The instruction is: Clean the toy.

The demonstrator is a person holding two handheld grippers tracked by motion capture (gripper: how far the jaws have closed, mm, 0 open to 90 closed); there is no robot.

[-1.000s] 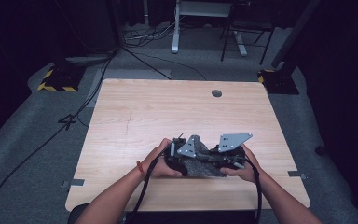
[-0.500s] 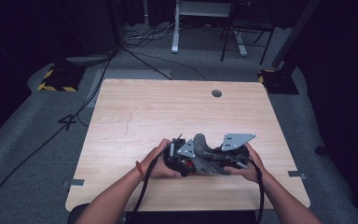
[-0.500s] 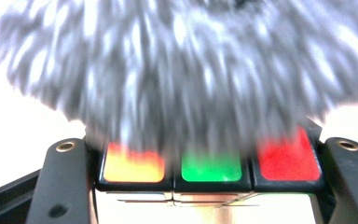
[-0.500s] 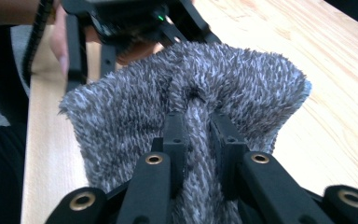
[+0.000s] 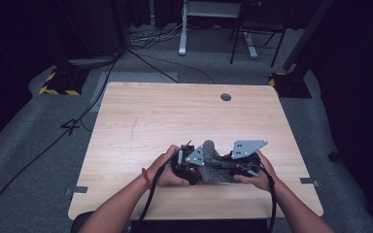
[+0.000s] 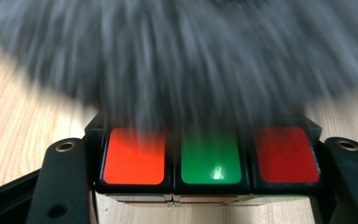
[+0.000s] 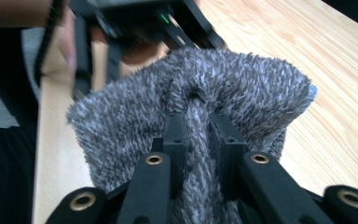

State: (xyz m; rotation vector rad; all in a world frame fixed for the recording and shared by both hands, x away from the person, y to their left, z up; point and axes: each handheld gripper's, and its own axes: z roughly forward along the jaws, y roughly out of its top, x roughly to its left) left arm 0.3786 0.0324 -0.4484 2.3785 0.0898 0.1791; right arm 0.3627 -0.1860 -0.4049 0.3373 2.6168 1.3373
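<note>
Wiping step: left gripper point(image 6: 205, 186) clamps puzzle cube point(image 6: 209, 158), lower centre; right gripper point(image 7: 198, 135) pinches grey fuzzy cloth point(image 7: 191, 93). Next: rub cloth across cube faces.

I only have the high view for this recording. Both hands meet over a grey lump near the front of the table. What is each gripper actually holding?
Observer: The left gripper is shut on a puzzle cube; the left gripper view shows an orange, a green and a red tile between its jaws.
Operator: And the grey lump?
Observer: It is a fuzzy grey cloth, draped over the top of the cube.
Operator: Does the right one grip it?
Observer: Yes, the right gripper pinches a raised fold of the cloth between its jaws.
</note>
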